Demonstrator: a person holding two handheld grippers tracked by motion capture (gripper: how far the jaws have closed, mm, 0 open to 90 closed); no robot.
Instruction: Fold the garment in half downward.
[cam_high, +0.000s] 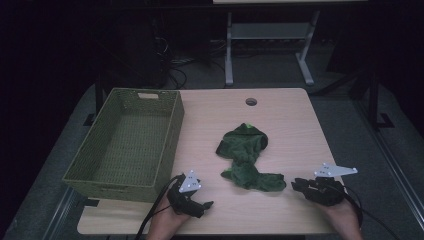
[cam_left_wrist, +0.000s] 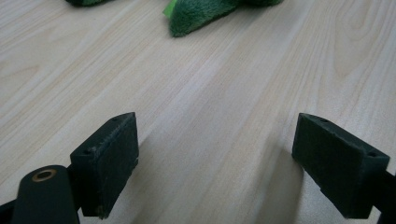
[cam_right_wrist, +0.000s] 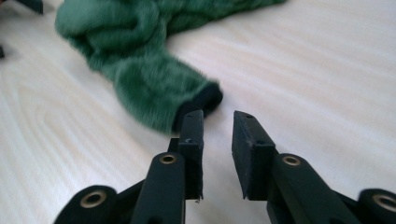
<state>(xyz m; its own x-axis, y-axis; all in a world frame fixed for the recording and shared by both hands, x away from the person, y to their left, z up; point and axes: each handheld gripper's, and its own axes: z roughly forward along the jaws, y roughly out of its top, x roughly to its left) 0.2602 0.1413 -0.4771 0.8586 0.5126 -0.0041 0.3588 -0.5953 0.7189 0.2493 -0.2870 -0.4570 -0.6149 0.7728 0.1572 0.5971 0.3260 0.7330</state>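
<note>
One green fleece garment (cam_right_wrist: 140, 70) lies just ahead of right gripper (cam_right_wrist: 218, 122)

Left tool (cam_high: 200, 204): black body, topped by a grey three-cornered plate with small dark screw holes; a black cable trailed from its rear. Jaws were thick black rectangular blocks with matte pads, each with small screw recesses; one brass-ringed pivot showed on the arm below. Right tool (cam_high: 298, 184): black body, a longer grey three-cornered plate on top, black cable behind. Its jaw arms carried brass-ringed pivots, four visible, with slim black pads.
</note>
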